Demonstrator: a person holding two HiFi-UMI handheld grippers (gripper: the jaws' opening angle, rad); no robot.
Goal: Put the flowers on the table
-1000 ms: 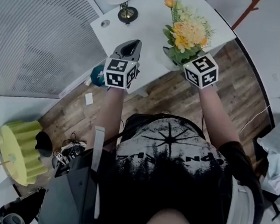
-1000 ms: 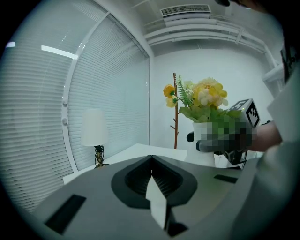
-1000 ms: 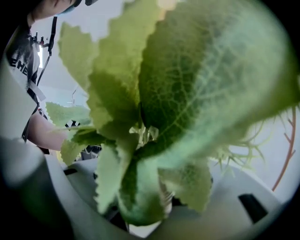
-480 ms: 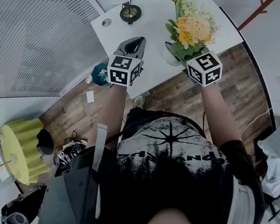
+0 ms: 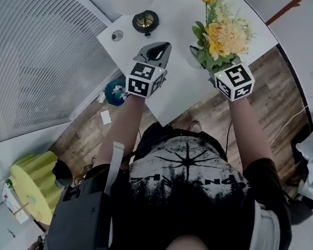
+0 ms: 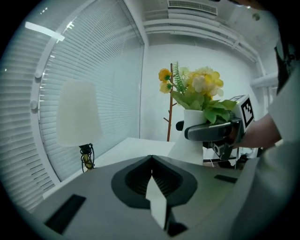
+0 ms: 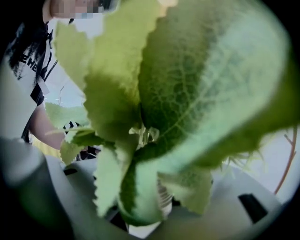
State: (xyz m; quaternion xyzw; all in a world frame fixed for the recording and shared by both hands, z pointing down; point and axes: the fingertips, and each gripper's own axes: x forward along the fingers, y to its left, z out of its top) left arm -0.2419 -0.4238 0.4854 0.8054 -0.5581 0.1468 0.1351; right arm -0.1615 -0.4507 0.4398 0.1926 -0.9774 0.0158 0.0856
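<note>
A bunch of yellow and orange flowers (image 5: 227, 37) with green leaves stands in a white vase (image 6: 194, 136). My right gripper (image 5: 210, 65) is shut on the vase and holds it upright over the near part of the white table (image 5: 182, 6). I cannot tell whether its base touches the top. In the right gripper view, leaves (image 7: 187, 93) fill the picture, with the right gripper (image 7: 150, 216) at the bottom. My left gripper (image 5: 159, 47) hovers over the table to the left of the vase, shut, with nothing between its jaws. The left gripper view shows the left gripper (image 6: 151, 161) pointing past the flowers (image 6: 197, 86).
A table lamp (image 6: 77, 117) with a white shade stands at the table's far left, its dark base (image 5: 145, 21) beside a small round thing (image 5: 118, 35). A wooden coat stand (image 6: 170, 108) rises behind the table. On the floor are a green stool (image 5: 36, 183) and a teal object (image 5: 115, 91).
Both grippers have moved forward, farther over the table, and the vase of flowers has travelled with the right one. The left gripper has stayed shut.
</note>
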